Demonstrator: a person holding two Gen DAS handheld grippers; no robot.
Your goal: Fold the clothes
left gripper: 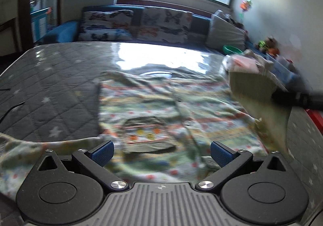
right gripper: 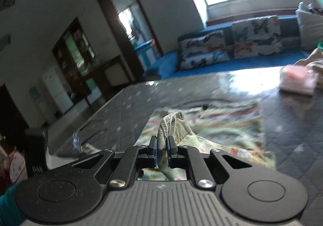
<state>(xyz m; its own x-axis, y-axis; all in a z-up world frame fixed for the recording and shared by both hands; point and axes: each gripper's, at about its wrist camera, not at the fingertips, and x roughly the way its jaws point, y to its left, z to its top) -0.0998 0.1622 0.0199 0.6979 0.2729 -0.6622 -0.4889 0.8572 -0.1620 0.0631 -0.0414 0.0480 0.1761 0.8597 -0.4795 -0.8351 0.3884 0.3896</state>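
Note:
A patterned green, white and red garment (left gripper: 161, 104) lies spread on a quilted grey table (left gripper: 50, 84). My left gripper (left gripper: 161, 152) hangs just above its near part, open, with nothing between the blue pads. In the left wrist view the right gripper (left gripper: 282, 94) comes in from the right edge, lifting a ribbed sleeve cuff (left gripper: 260, 86) off the table. In the right wrist view my right gripper (right gripper: 162, 145) is shut on that ribbed cuff (right gripper: 171, 123), and the garment (right gripper: 222, 129) trails below it.
A folded pink and white stack (right gripper: 297, 80) sits at the table's far right. Behind the table runs a blue sofa (left gripper: 64, 30) with butterfly cushions (left gripper: 163, 24). Toys and a green bowl (left gripper: 232, 49) are along the right wall. A doorway (right gripper: 129, 30) opens on the left.

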